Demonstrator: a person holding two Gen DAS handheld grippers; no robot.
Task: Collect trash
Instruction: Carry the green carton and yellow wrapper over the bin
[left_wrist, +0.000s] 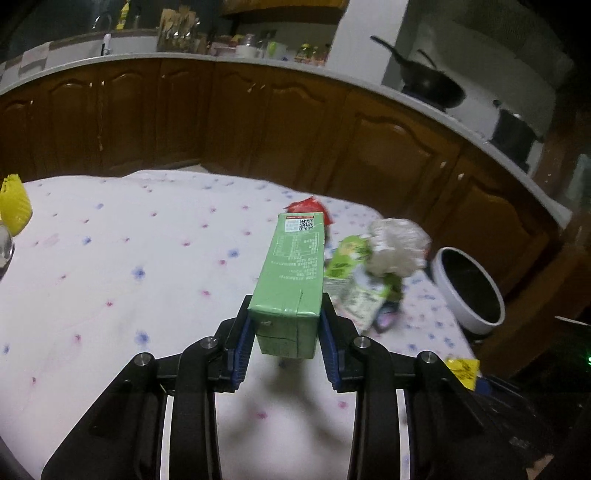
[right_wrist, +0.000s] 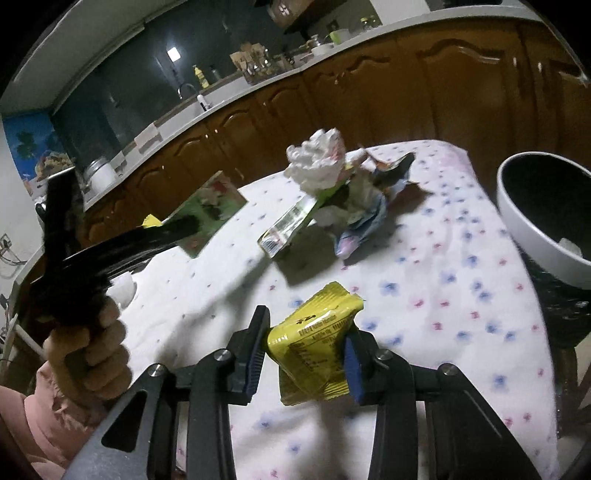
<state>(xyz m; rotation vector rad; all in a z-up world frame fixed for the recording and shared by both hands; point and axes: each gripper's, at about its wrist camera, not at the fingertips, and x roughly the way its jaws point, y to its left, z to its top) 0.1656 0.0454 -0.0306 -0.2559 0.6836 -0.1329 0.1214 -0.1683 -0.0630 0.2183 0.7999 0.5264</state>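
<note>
Above the flowered desk (left_wrist: 110, 258), the left tool (left_wrist: 284, 332) clamps a green carton (left_wrist: 291, 273) lifted off the cloth, the right tool (right_wrist: 306, 354) pinches a yellow wrapper (right_wrist: 314, 343), and crumpled tissue (right_wrist: 317, 162) with wrappers lies far right near a white bin (right_wrist: 532, 221).

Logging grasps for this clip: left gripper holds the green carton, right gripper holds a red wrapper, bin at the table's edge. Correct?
Not quite. The right gripper holds a yellow wrapper, not red, as the right wrist view shows. The left gripper does hold the green carton, and the bin is at the table's edge.
</note>
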